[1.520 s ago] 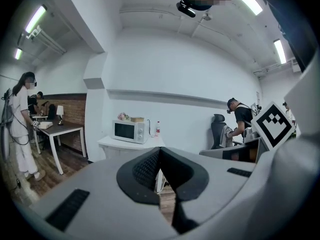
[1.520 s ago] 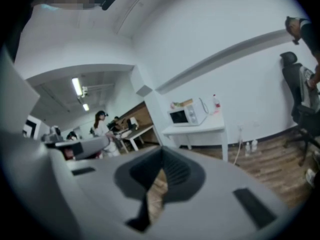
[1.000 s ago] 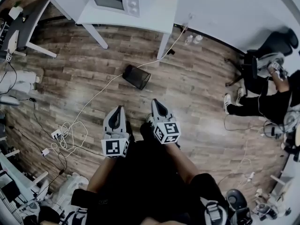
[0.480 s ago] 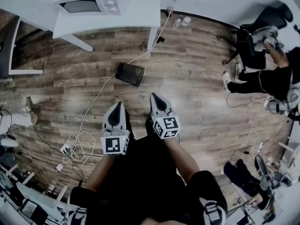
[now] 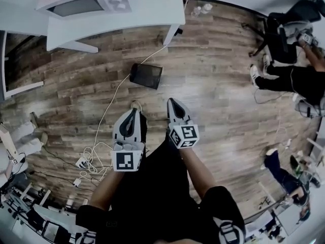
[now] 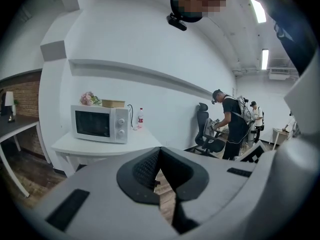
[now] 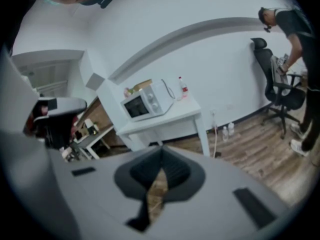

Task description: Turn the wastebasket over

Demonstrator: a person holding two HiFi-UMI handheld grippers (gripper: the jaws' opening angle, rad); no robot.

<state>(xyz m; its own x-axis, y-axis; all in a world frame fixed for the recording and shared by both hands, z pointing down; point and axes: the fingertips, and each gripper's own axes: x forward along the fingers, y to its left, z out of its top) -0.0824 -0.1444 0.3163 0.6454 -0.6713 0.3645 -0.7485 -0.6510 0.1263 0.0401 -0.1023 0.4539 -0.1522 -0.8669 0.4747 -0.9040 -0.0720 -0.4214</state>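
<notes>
The wastebasket [image 5: 146,75], black mesh, lies on its side on the wood floor just in front of the white table's leg, seen only in the head view. My left gripper [image 5: 133,111] is held short of it, shut with nothing between the jaws. My right gripper [image 5: 172,101] is beside it, also shut and empty, and likewise apart from the basket. In the left gripper view the left gripper [image 6: 159,151] has its pads meeting at the tip, with floor showing below. The right gripper [image 7: 162,151] looks the same in its own view. The basket shows in neither gripper view.
A white table [image 5: 152,9] with a microwave [image 5: 84,4] stands behind the basket. A white cable [image 5: 109,105] runs past the basket to a power strip [image 5: 81,162]. Two bottles [image 5: 200,9] stand by the wall. A seated person [image 5: 294,75] and an office chair [image 5: 284,29] are at right.
The whole view has shifted toward the table and basket. Both grippers have come forward and lower, still shut. The basket lies where it was on the floor.
</notes>
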